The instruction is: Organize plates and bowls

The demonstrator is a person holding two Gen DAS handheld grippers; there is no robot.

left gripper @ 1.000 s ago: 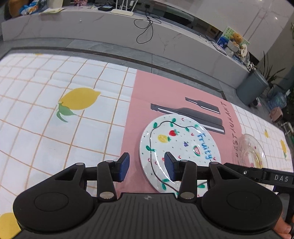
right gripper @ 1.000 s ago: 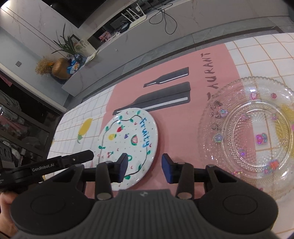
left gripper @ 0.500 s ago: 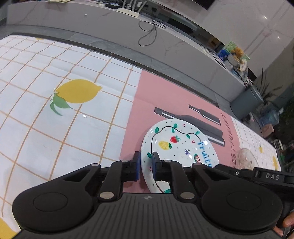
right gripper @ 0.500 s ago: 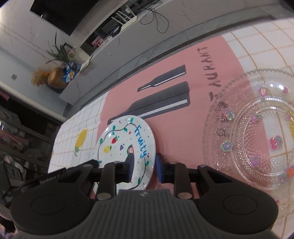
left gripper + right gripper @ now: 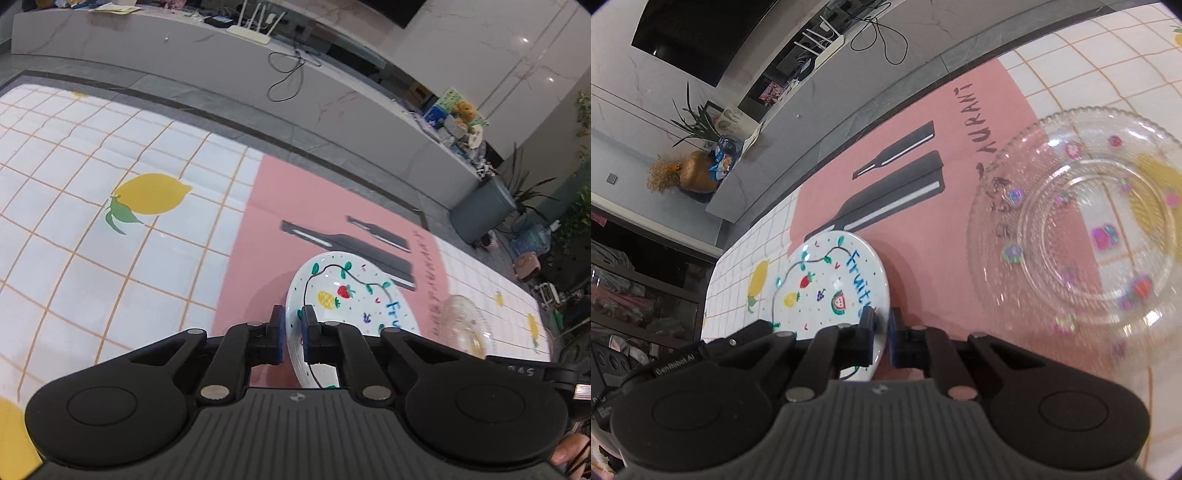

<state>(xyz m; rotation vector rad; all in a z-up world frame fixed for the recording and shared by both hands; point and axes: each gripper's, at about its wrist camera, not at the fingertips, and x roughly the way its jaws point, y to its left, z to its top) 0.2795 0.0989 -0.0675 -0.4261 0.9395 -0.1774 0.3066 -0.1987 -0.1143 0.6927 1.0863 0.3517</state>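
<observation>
A white plate painted with fruit and the word "Fruity" point(image 5: 351, 295) is held off the pink mat by both grippers. My left gripper point(image 5: 293, 332) is shut on its left rim. My right gripper point(image 5: 881, 334) is shut on its right rim; the plate also shows in the right wrist view point(image 5: 827, 284), tilted. A clear glass plate with coloured flower dots point(image 5: 1082, 236) lies flat on the cloth to the right, and shows small in the left wrist view point(image 5: 461, 325).
The table carries a white checked cloth with lemons point(image 5: 151, 194) and a pink mat with printed black bottles point(image 5: 347, 240). A grey bench point(image 5: 258, 66) with cables runs behind the table. A bin point(image 5: 480, 210) and plants stand at far right.
Both grippers went from open to shut on opposite rims of the Fruity plate. The plate has since come up off the mat and tilted.
</observation>
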